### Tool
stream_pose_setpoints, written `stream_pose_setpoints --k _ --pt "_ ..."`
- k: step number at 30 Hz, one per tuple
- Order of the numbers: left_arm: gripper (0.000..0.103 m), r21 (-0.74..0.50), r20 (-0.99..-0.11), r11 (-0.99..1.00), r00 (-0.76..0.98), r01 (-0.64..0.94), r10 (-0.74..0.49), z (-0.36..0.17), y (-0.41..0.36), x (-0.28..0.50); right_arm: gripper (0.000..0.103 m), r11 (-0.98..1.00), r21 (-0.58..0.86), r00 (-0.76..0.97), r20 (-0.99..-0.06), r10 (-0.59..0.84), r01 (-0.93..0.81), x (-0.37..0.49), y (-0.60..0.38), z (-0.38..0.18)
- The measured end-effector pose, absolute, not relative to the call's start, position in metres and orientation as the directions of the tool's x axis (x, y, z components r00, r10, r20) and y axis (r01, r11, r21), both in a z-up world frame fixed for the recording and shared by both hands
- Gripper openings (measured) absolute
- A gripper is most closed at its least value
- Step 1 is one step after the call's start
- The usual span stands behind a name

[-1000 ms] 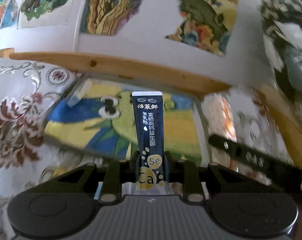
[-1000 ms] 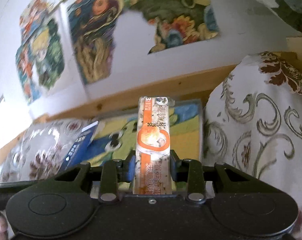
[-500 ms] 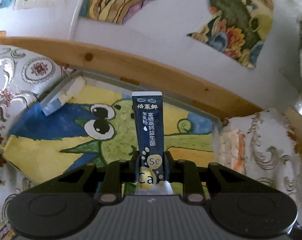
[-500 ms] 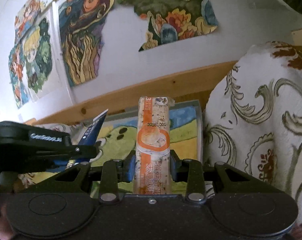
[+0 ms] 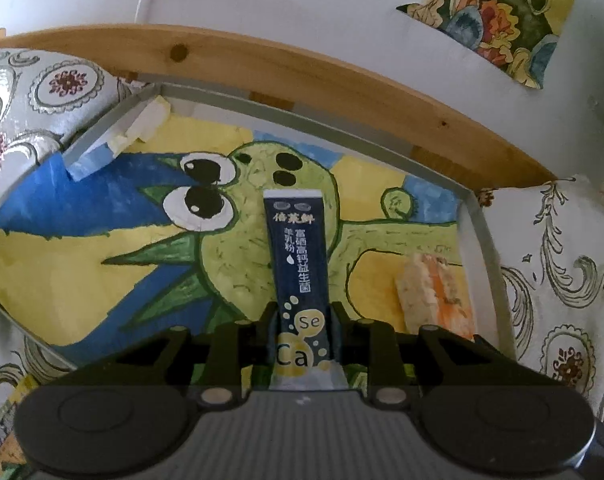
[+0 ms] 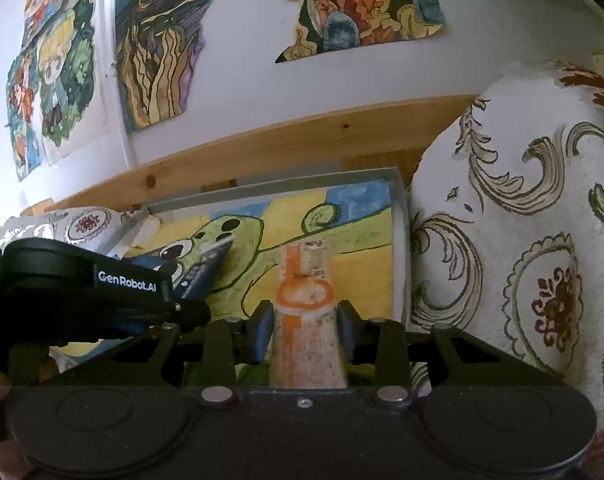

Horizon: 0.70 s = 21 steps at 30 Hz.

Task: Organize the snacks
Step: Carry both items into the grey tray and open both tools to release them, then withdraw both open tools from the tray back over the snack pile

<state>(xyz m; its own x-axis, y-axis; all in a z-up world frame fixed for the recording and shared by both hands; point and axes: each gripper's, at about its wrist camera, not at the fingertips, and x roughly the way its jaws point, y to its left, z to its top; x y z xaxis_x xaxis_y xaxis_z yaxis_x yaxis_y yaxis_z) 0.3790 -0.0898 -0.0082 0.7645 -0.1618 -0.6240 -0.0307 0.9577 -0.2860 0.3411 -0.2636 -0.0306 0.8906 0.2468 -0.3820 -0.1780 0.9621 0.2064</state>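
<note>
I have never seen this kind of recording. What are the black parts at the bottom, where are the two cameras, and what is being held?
There is no robot here. A person carries a hand-held claw in each hand, and each has a fisheye camera looking along its two fingers. One picture is from the left claw, the other from the right claw. The left claw is shut on a dark blue sachet. The right claw appears to grip an orange snack bar, low over a grey-rimmed tray lined with a frog painting. Patterned cloth lies around the tray.
</note>
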Motion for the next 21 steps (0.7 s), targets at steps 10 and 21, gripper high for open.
stream_pose_setpoints --k 10,21 --pt "0.069 -0.292 -0.558 0.955 0.821 -0.054 -0.125 0.014 -0.08 0.354 0.075 0.979 0.16 0.917 -0.356 0.179 -0.129 0.326 -0.267 -0.006" --pt "0.1 -0.26 -0.421 0.963 0.906 -0.069 -0.049 0.058 -0.057 0.278 0.102 0.988 0.125 0.957 -0.263 0.125 -0.094 0.268 -0.274 0.059"
